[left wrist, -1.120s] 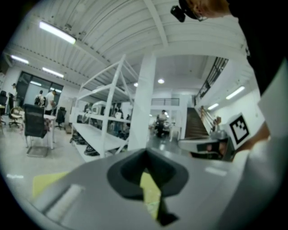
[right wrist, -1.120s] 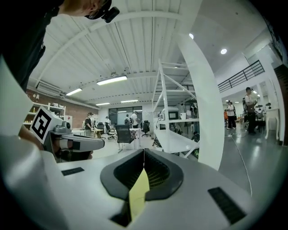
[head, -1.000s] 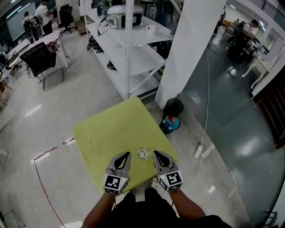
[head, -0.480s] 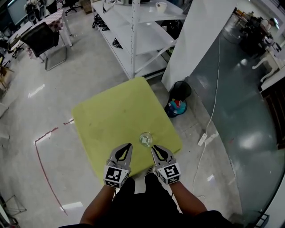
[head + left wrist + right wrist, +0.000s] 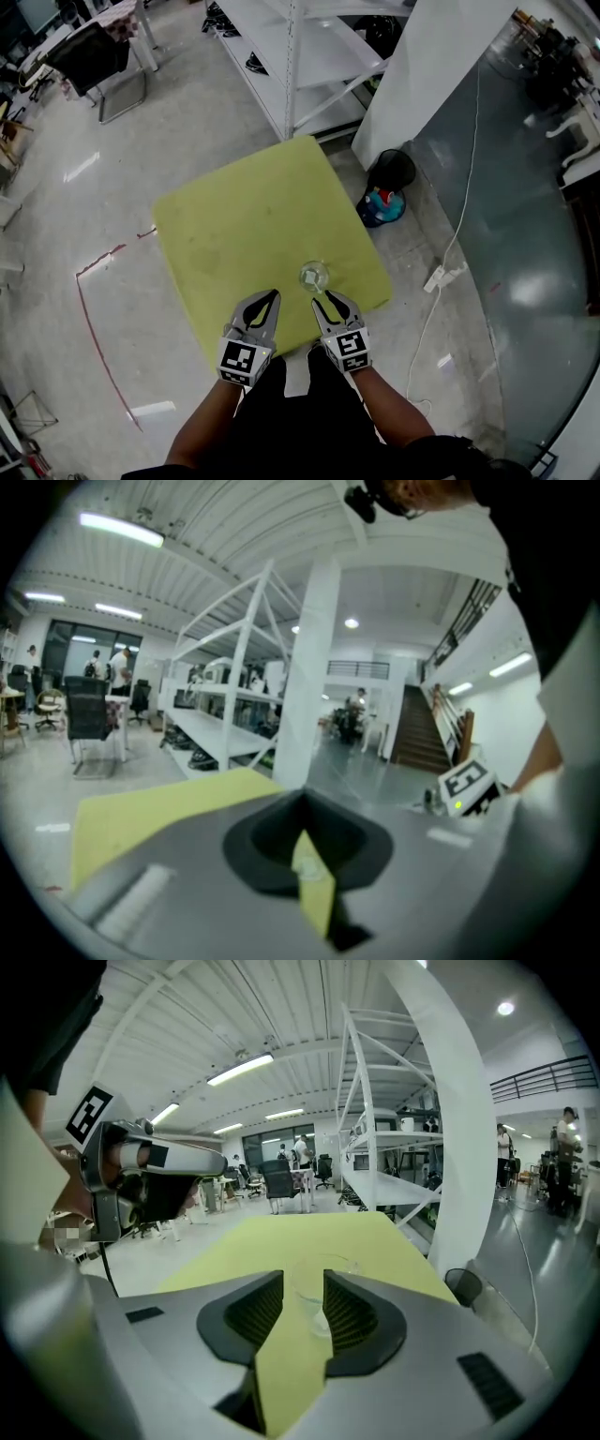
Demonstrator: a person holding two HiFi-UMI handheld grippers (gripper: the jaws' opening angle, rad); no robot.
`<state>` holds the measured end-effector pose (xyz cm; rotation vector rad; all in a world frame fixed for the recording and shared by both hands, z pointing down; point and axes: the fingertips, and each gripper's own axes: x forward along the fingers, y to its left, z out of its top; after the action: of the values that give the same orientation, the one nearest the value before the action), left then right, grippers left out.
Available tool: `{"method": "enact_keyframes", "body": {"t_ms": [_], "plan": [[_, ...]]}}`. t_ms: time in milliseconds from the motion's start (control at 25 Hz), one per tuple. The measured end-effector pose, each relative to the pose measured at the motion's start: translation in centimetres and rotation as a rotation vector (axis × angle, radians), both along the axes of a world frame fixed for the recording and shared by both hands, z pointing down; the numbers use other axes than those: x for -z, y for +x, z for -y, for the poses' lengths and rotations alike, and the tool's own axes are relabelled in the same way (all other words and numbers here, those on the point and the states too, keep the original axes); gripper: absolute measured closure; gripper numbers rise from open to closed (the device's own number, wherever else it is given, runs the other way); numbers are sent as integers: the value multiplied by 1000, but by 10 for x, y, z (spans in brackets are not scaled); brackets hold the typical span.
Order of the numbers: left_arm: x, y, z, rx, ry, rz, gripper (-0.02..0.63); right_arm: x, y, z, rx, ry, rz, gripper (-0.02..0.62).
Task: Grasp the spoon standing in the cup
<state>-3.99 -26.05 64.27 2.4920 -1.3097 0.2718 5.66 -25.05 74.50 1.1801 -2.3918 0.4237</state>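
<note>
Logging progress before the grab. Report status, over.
Left tongs shut, right tongs open. Spoon in cup, not gripped, just ahead of right tongs. Nothing in the way.

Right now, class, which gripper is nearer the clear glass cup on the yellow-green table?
Right. The right gripper sits just short of the clear glass cup, jaws apart and aimed at it; the left gripper is farther off, to the cup's left.

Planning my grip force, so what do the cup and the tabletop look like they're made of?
Cup: clear and glossy, glass or hard plastic; the yellow-green surface behind shows through its wall.
Tabletop: matte yellow-green, perhaps painted or laminated board; no glare, faint darker smudges.
</note>
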Motion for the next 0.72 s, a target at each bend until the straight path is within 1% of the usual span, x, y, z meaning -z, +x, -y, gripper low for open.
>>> {"method": "enact_keyframes", "body": {"t_ms": [80,320,520,720], "plan": [[0,-1,0,16,-10,-13,600,-7,-1,1,3,-9,-8,492],[-8,-7,-3,23,-33,-6,600,-19,0,4,-14,-16,-36,493],[-24,-9,-3,21,-54,5,600,-26,-3,6,-16,-1,-61,496],[-35,-10,-6,5,-53,38,600,-26,-1,10,-47,11,-71,549]]}}
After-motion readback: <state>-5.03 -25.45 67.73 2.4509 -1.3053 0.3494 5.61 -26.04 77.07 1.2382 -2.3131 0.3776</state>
